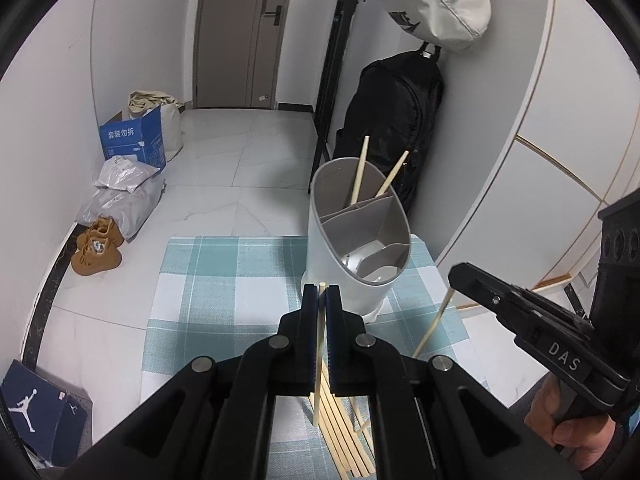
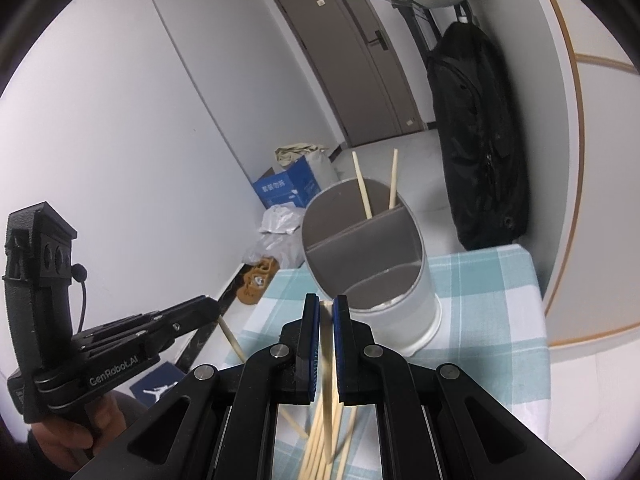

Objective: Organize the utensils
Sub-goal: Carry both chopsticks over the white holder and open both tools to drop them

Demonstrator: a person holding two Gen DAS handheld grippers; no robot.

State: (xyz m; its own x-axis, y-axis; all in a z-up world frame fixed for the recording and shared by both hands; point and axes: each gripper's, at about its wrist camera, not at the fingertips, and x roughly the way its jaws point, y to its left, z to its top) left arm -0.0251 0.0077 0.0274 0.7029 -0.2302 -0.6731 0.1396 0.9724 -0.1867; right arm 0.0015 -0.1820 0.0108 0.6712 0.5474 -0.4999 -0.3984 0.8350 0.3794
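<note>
black backpack (image 1: 394, 120) against wall | blue carton (image 1: 134, 140) | tan boots (image 1: 96, 246) | grey door (image 1: 240, 32) | checked cloth (image 1: 208, 280)

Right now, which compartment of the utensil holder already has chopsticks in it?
The far compartment of the utensil holder, behind the divider: two chopsticks stand leaning in it. No chopsticks show in the nearer compartments.

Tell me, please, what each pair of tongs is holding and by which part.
Left tongs and right tongs each pinch one chopstick near its upper end, its length hanging down.
</note>
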